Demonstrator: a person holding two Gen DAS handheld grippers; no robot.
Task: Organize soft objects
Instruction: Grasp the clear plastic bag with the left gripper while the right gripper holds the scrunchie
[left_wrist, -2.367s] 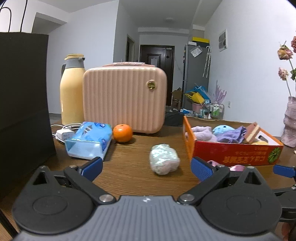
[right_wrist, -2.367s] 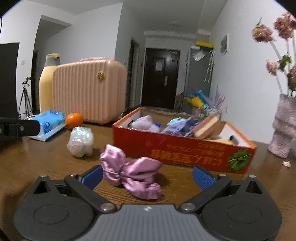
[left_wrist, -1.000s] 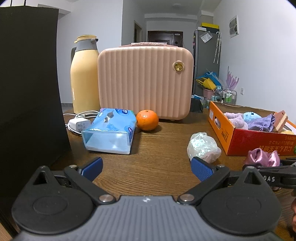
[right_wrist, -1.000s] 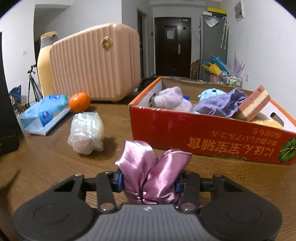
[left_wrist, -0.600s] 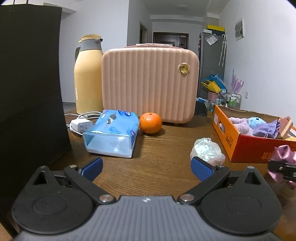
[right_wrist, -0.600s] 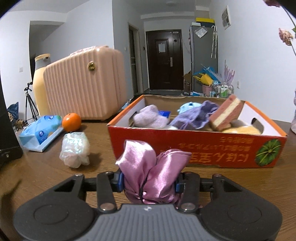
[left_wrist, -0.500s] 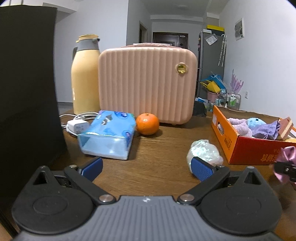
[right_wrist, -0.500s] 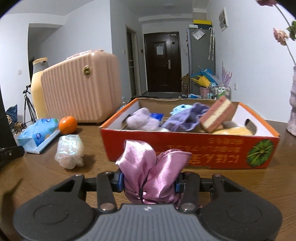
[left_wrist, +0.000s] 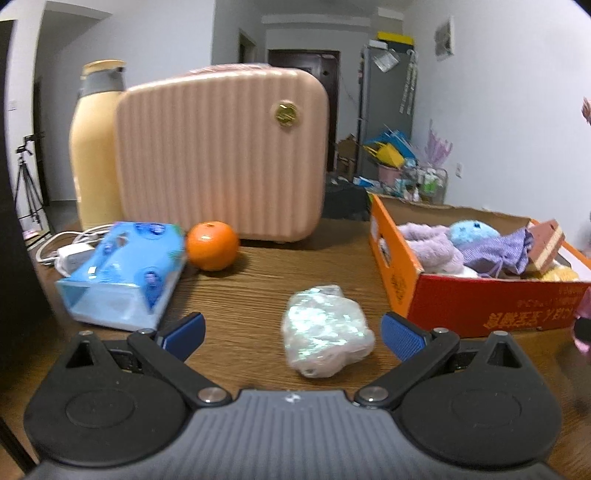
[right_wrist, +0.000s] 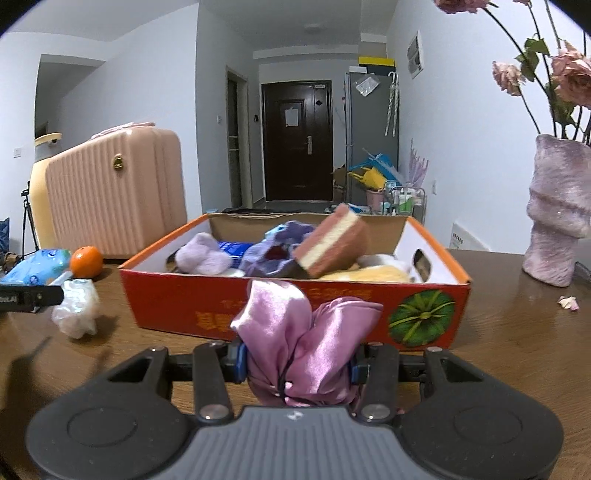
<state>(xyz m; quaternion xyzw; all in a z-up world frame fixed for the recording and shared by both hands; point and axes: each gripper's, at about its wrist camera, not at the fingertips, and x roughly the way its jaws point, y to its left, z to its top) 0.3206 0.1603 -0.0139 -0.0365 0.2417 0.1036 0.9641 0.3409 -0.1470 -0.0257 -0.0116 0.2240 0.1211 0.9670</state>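
One scrunchie (right_wrist: 301, 332), one pearly bundle (left_wrist: 325, 328)

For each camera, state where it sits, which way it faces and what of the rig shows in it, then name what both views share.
Left wrist: on the left gripper, facing forward over the table at the iridescent bundle between its open fingers; own blue-padded fingers show.
Right wrist: on the right gripper, facing the red cardboard box; its fingers clamp the pink satin cloth.
Shared: box, bundle, orange, pink suitcase, tissue pack.
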